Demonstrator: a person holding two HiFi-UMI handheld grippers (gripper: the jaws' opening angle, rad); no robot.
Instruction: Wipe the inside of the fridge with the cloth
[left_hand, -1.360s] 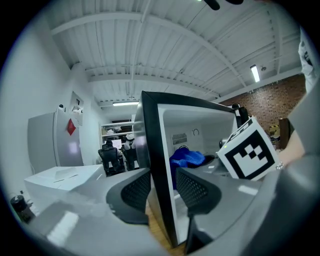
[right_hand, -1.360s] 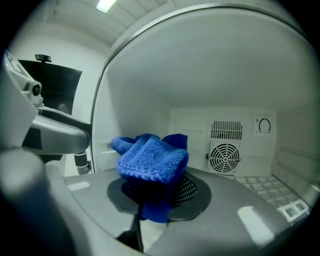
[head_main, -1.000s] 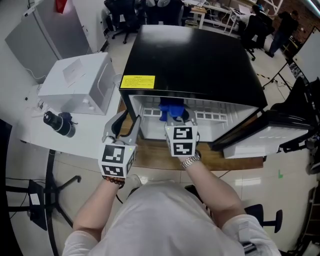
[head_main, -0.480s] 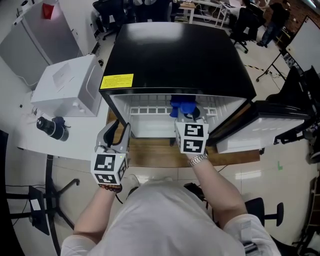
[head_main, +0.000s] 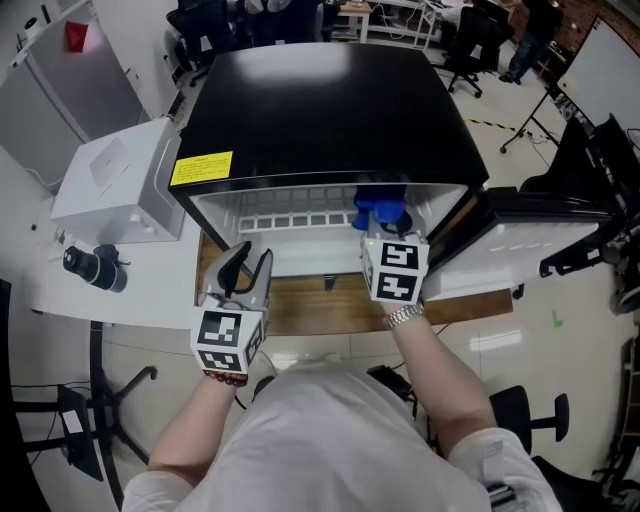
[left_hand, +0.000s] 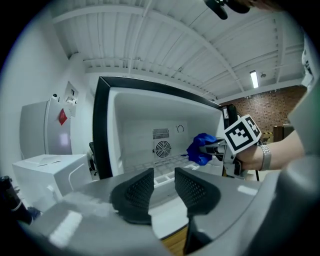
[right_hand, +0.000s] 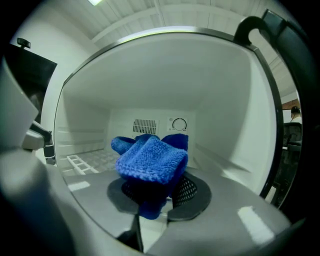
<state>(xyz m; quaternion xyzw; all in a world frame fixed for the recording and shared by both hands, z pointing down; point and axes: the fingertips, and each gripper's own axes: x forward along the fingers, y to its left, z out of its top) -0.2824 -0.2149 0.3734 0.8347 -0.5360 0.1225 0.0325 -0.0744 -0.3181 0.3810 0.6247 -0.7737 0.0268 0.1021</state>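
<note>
Open fridge (head_main: 320, 110), right hand-held gripper (head_main: 388, 232) inside gripping cloth (head_main: 378, 210), left hand-held gripper (head_main: 247, 268) outside

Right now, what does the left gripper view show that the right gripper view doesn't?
Left gripper view only: the round fan grille on the back wall, the white box beside the black-topped fridge, the right gripper seen side-on, and the left gripper open and empty. Right gripper view only: its mesh pads clamped on the blue knitted cloth, close up. Both: that cloth, the fridge's white interior, the round dial.
</note>
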